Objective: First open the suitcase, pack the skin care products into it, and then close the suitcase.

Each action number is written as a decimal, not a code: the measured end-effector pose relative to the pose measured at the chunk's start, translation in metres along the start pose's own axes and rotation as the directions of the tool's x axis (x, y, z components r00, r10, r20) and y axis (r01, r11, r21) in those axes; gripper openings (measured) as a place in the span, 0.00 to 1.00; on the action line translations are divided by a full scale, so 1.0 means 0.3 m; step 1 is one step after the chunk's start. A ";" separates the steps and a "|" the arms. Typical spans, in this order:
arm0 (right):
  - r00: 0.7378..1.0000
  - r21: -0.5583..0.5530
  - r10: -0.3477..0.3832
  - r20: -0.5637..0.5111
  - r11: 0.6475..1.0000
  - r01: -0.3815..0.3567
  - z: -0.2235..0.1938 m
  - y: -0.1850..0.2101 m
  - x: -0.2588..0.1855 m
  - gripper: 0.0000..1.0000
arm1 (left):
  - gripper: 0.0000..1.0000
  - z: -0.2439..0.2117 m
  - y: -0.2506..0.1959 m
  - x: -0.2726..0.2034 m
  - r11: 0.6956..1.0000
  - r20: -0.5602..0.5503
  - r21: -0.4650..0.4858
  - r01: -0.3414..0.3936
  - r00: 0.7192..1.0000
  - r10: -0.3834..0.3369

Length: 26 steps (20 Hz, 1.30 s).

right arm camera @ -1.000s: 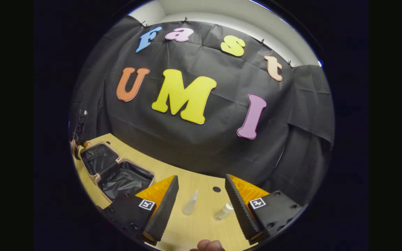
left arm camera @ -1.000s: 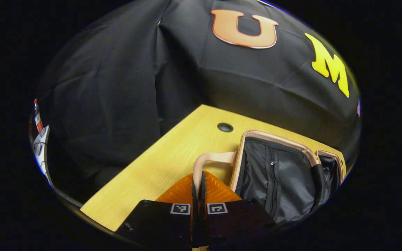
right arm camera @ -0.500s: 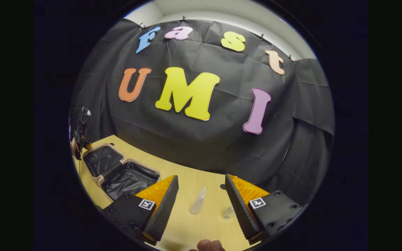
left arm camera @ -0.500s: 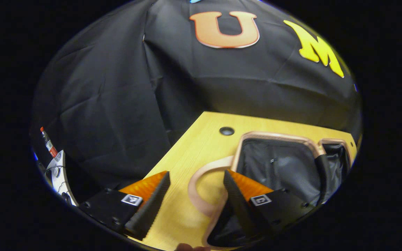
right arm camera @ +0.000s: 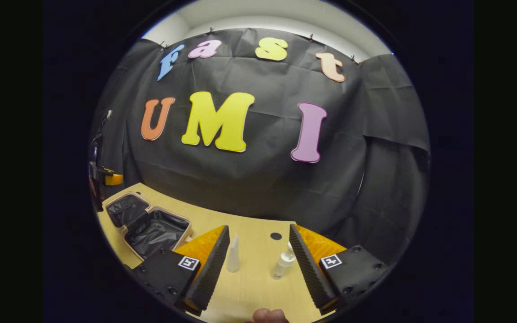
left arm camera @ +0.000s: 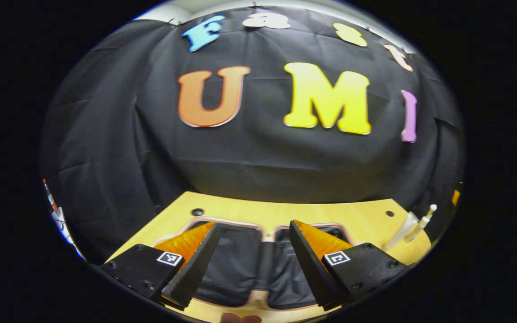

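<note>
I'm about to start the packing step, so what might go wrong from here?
Both bottles stand upright and close together between the open right claw's fingers; closing on one may tip the other. The suitcase lies open off to that claw's left, so a loosely gripped bottle might slip on the way across.

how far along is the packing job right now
Done: the suitcase lies open on the table. In hand: nothing; the right gripper, open, faces two bottles standing on the table. Left: pack both, then close it. The left gripper is open over the suitcase.
</note>
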State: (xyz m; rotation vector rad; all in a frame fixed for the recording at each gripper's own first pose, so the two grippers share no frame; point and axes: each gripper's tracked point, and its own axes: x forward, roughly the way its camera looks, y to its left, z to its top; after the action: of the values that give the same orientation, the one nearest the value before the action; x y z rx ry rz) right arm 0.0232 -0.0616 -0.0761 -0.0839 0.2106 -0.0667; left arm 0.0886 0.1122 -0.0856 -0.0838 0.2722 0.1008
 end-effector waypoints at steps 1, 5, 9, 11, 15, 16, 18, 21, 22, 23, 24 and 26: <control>1.000 0.004 -0.007 -0.003 1.000 0.007 -0.013 -0.038 0.001 0.79 | 0.99 -0.004 -0.098 -0.024 1.000 0.006 -0.001 0.028 1.000 -0.028; 0.999 0.034 -0.030 -0.020 0.999 0.031 -0.062 -0.169 -0.010 0.77 | 1.00 -0.036 -0.449 -0.098 0.992 0.017 0.041 0.123 0.992 -0.123; 0.998 0.043 -0.050 -0.042 0.998 0.051 -0.106 -0.279 -0.032 0.77 | 1.00 -0.156 -0.757 -0.135 0.971 -0.060 0.016 0.237 0.970 -0.236; 0.996 0.045 -0.064 -0.054 0.997 0.066 -0.122 -0.332 -0.048 0.79 | 1.00 -0.212 -0.878 -0.154 0.958 -0.085 0.025 0.287 0.955 -0.284; 0.992 0.006 -0.104 -0.074 0.995 0.104 -0.161 -0.442 -0.079 0.79 | 1.00 -0.307 -1.106 -0.137 0.916 -0.113 0.077 0.395 0.916 -0.385; 0.990 -0.001 -0.115 -0.079 0.993 0.116 -0.164 -0.472 -0.088 0.79 | 1.00 -0.345 -1.140 -0.118 0.911 -0.129 0.073 0.405 0.910 -0.394; 0.986 -0.007 -0.139 -0.089 0.990 0.139 -0.175 -0.523 -0.107 0.79 | 1.00 -0.416 -1.205 -0.051 0.907 -0.156 0.058 0.417 0.901 -0.404; 0.978 -0.021 -0.167 -0.122 0.986 0.165 -0.223 -0.583 -0.140 0.79 | 1.00 -0.547 -1.270 0.068 0.900 -0.209 0.081 0.428 0.890 -0.404; 0.976 -0.030 -0.172 -0.135 0.985 0.169 -0.238 -0.594 -0.153 0.77 | 1.00 -0.574 -1.285 0.103 0.899 -0.216 0.076 0.430 0.888 -0.407; 0.974 -0.038 -0.177 -0.144 0.984 0.174 -0.253 -0.604 -0.160 0.79 | 1.00 -0.590 -1.294 0.134 0.903 -0.218 0.074 0.423 0.890 -0.400; 0.971 -0.046 -0.182 -0.152 0.983 0.177 -0.263 -0.613 -0.167 0.79 | 1.00 -0.604 -1.297 0.165 0.907 -0.221 0.071 0.415 0.893 -0.391; 0.968 -0.052 -0.189 -0.168 0.982 0.183 -0.278 -0.628 -0.172 0.82 | 1.00 -0.631 -1.318 0.210 0.912 -0.235 0.054 0.407 0.893 -0.384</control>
State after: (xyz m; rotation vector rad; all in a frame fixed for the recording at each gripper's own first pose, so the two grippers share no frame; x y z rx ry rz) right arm -0.0557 -0.2515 -0.1297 -0.1341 0.3768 -0.2578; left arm 0.1427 -0.2925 -0.2571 -0.0477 0.4766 -0.3327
